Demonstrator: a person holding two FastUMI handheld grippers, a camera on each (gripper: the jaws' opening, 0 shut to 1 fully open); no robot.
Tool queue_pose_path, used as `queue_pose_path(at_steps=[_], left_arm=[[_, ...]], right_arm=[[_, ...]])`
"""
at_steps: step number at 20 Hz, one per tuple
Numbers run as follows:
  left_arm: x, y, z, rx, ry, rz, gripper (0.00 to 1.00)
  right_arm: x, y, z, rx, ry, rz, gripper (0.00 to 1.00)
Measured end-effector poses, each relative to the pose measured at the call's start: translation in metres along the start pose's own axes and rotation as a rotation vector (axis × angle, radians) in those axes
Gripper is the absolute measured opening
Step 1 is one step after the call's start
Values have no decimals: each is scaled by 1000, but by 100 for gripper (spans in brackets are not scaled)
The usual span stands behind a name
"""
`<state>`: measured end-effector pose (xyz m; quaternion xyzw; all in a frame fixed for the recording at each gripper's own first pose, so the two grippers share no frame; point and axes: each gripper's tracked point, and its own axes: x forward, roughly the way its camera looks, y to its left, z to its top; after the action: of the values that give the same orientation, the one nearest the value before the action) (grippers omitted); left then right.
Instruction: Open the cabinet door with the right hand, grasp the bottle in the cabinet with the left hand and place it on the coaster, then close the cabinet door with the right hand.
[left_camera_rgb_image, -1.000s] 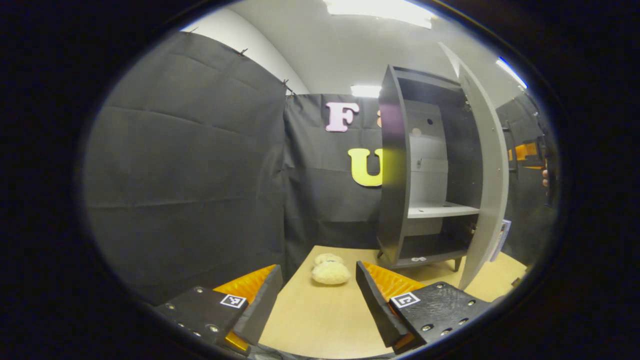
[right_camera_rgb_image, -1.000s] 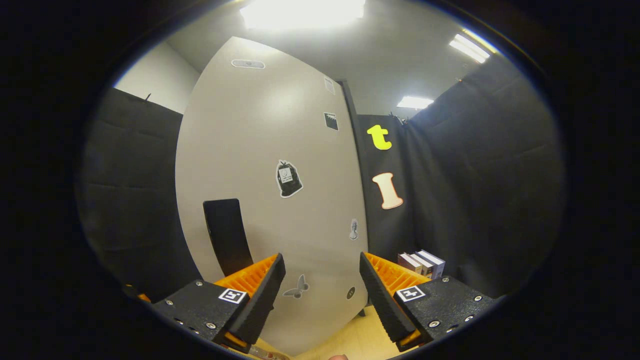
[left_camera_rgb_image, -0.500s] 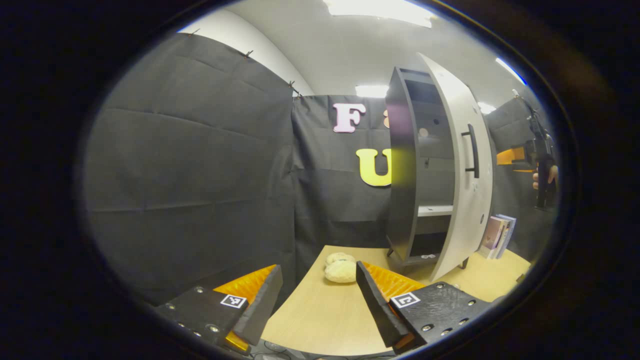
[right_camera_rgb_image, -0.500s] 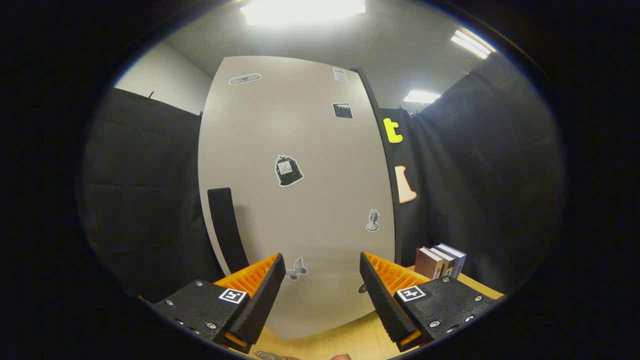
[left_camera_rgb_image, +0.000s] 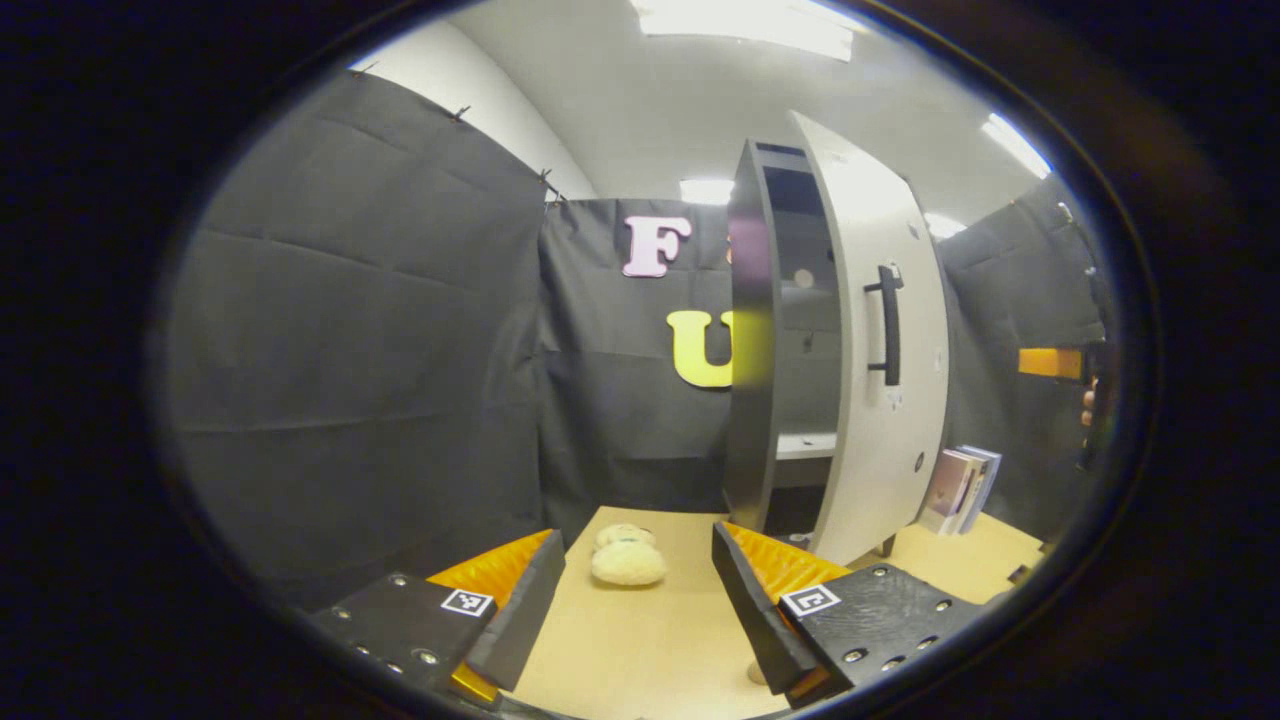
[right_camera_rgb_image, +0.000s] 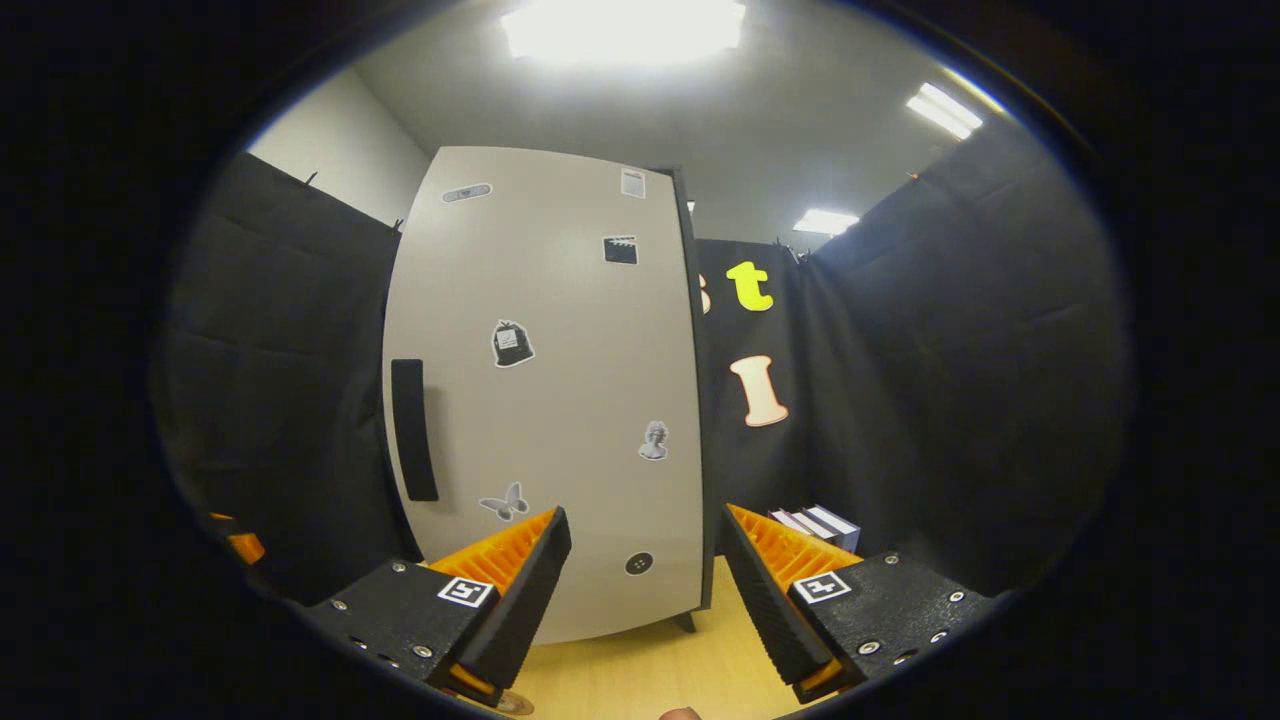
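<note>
Nearly shut, the cabinet door (left_camera_rgb_image: 880, 340) is standing ajar, its free edge leaving a narrow gap through which the dark cabinet (left_camera_rgb_image: 752, 330) interior and one pale shelf are showing. In the right gripper view the door (right_camera_rgb_image: 545, 400) is facing the camera with its dark handle (right_camera_rgb_image: 413, 430) near the left edge and small stickers across it. The right gripper (right_camera_rgb_image: 645, 585) is hanging apart from the door, jaws spread wide and gripping nothing. The left gripper (left_camera_rgb_image: 638, 600) is likewise gaping open and empty above the wooden table (left_camera_rgb_image: 640, 650), with bare tabletop lying ahead of it. A plush toy (left_camera_rgb_image: 625, 555) is lying beyond its fingers, well left of the cabinet. Books (left_camera_rgb_image: 960, 485) are leaning just right of the door's foot. I cannot tell where the bottle or coaster is.
</note>
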<state>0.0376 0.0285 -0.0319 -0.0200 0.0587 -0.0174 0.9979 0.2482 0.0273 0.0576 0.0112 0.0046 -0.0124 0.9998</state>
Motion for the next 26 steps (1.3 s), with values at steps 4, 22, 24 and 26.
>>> queue_pose_path(at_steps=[4, 22, 24, 26], left_arm=[[4, -32, 16, 1, -24, -8, 87], [0, -96, 28, 23, -44, 9, 87], [1, -97, 30, 29, -48, 11, 87], [2, -99, 30, 35, -49, 8, 88]], right_arm=[[-14, -41, -5, -3, 5, -5, 93], [-33, -101, -52, 16, 66, 8, 93], [-34, -102, -52, 12, 61, 9, 93], [-35, -101, -52, 14, 61, 14, 93]])
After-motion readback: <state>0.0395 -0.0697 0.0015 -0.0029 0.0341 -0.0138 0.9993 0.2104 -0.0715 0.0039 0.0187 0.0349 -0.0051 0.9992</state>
